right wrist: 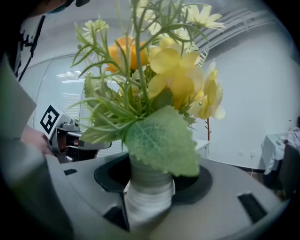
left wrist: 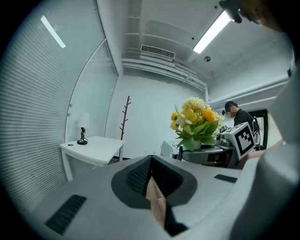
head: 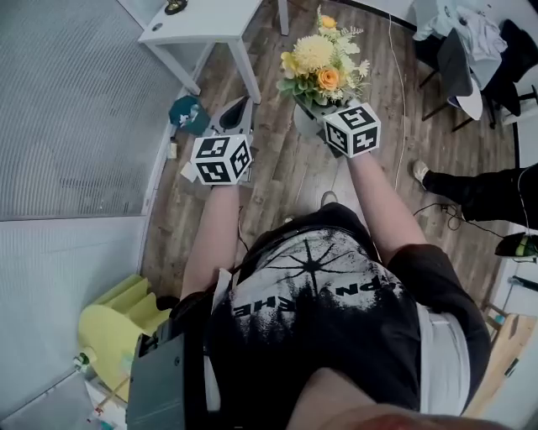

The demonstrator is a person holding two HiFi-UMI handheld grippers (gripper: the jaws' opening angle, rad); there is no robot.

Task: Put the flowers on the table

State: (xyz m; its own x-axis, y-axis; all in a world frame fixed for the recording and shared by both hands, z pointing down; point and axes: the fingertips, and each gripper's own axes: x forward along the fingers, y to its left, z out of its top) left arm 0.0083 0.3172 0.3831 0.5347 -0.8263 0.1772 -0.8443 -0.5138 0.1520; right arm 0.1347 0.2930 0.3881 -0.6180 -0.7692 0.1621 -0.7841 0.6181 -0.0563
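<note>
Flowers [head: 319,63] stand upright, their vase [right wrist: 149,187] pinched in my right tongs [head: 318,116]; my left tongs [left wrist: 151,185] are pressed together, empty. I'd hold level, then lower gently onto the white counter [head: 206,21].

Open wood floor [head: 277,185] at centre frame leads to the white table [head: 218,21] at top left. A teal object [head: 187,112], perhaps a bag, sits by its leg, and a chair [head: 461,63] stands upper right.

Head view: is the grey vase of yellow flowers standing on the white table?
No, the right gripper holds the vase over the wooden floor, away from the table.
</note>
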